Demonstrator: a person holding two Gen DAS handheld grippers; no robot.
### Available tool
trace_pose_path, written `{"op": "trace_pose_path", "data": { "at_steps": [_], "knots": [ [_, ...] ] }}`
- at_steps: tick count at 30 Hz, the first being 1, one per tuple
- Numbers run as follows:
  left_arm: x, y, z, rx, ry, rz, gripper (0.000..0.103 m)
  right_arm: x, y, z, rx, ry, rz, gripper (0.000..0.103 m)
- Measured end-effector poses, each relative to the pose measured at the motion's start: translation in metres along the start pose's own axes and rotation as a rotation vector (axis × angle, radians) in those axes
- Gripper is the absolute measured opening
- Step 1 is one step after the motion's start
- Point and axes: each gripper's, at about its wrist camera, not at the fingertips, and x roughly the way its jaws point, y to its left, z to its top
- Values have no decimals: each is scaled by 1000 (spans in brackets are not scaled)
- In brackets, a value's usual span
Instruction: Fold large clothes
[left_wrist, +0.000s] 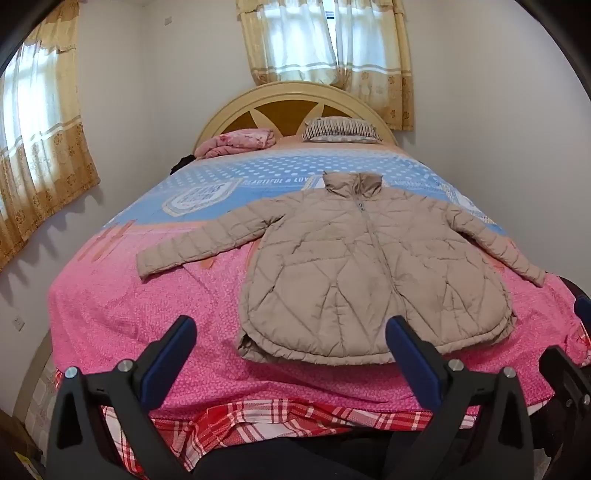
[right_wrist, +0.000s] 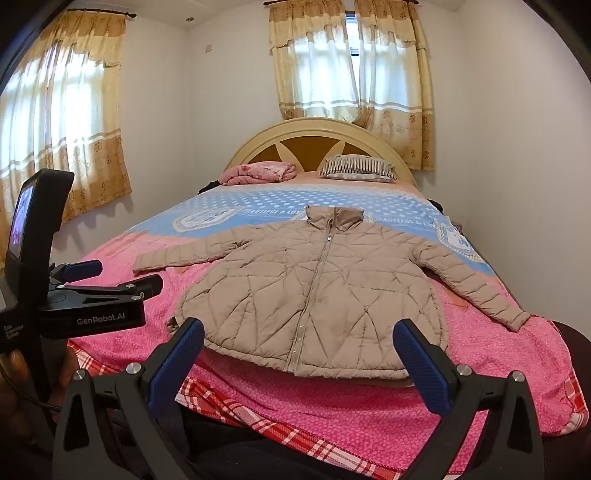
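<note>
Jacket (left_wrist: 369, 266) lies flat on the bed (left_wrist: 147, 302), zipped, sleeves spread; the left tool (left_wrist: 291, 332) stands wide and empty short of its hem. Right-wrist view: jacket (right_wrist: 314, 295) on bed (right_wrist: 498, 369), right tool (right_wrist: 301, 332) equally wide, left tool (right_wrist: 125, 277) beside.

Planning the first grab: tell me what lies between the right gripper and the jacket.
Only bare pink bedspread separates the open right gripper from the jacket's hem, seen in the right wrist view.

Both grippers, the left gripper (left_wrist: 291, 332) and right gripper (right_wrist: 299, 336), have black angular frames, silver screws and blue textured pads (right_wrist: 424, 365); the left's body reads "GenRobot.AI".
</note>
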Motion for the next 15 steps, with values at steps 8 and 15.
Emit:
{"op": "trace_pose_path", "data": {
  "at_steps": [8, 15],
  "knots": [
    [-5, 3, 1, -16, -32, -8, 103, 0, 0, 0, -9, 2, -4, 102],
    [-8, 3, 2, -13, -53, 4, 103, 1, -4, 2, -5, -1, -6, 102]
  ]
}}
